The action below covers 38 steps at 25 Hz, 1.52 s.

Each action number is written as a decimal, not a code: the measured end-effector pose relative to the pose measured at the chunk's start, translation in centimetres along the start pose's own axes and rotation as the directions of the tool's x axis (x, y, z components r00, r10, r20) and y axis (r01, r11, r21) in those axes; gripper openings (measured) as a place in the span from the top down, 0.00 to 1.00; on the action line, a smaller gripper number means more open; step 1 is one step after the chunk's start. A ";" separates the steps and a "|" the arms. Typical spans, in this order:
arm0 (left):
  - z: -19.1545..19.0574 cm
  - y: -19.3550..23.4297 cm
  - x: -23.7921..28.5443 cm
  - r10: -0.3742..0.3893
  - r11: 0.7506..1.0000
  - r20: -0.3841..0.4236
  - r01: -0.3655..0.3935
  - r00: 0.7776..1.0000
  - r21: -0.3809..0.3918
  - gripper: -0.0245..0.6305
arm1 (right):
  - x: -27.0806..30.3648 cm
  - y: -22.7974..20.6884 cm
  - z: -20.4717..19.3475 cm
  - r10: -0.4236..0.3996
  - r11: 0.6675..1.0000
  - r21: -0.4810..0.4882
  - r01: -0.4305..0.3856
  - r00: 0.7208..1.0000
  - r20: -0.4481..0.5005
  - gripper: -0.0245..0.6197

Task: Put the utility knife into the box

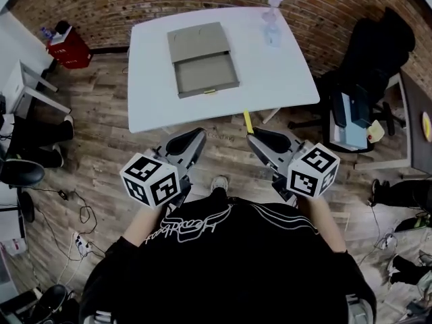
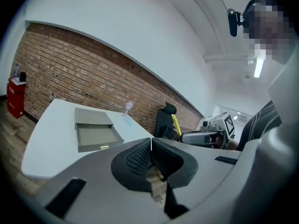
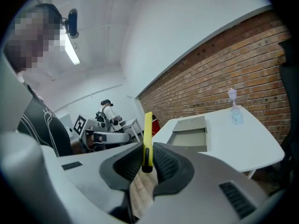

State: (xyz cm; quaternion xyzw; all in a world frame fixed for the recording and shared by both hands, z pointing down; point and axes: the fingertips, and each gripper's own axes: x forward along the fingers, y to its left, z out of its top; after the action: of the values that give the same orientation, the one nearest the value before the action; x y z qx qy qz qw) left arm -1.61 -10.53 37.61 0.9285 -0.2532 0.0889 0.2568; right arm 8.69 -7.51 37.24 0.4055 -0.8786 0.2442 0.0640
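A yellow utility knife (image 3: 147, 136) stands upright between the pads of my right gripper (image 3: 147, 149), which is shut on it. In the head view its yellow end (image 1: 248, 121) pokes out past the right gripper (image 1: 255, 136), near the table's front edge. The open grey box (image 1: 206, 75) lies on the white table (image 1: 283, 79), its lid (image 1: 197, 41) just behind the tray. The box also shows in the left gripper view (image 2: 98, 137) and the right gripper view (image 3: 190, 135). My left gripper (image 1: 196, 137) hangs short of the table with its jaws shut (image 2: 151, 141) and empty.
A clear spray bottle (image 1: 272, 20) stands at the table's far right. A black office chair (image 1: 374, 52) and a desk are to the right. A red container (image 1: 69, 48) sits by the brick wall at left. Cables lie on the wooden floor (image 1: 101, 133).
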 end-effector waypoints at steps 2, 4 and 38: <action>0.5 1.7 0.6 0.000 1.000 -0.008 0.000 1.000 0.001 0.92 | 1.7 -0.8 0.6 0.002 1.000 -0.001 -0.002 1.000 -0.010 0.86; 0.8 2.9 0.9 -0.007 1.000 -0.014 0.007 1.000 -0.003 0.92 | 2.9 -1.2 0.9 -0.004 1.000 -0.001 0.003 1.000 -0.018 0.86; 5.5 16.3 3.3 0.204 0.972 0.000 -0.202 0.979 -0.117 0.92 | 20.8 -12.1 3.2 0.047 0.981 -0.160 -0.113 0.929 -0.366 0.86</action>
State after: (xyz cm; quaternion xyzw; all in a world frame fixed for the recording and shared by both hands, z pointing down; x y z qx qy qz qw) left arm -6.97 -26.90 40.94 0.8817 -0.3530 0.0944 0.2985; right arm 4.21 -29.88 45.50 0.3101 -0.8860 0.2371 0.2501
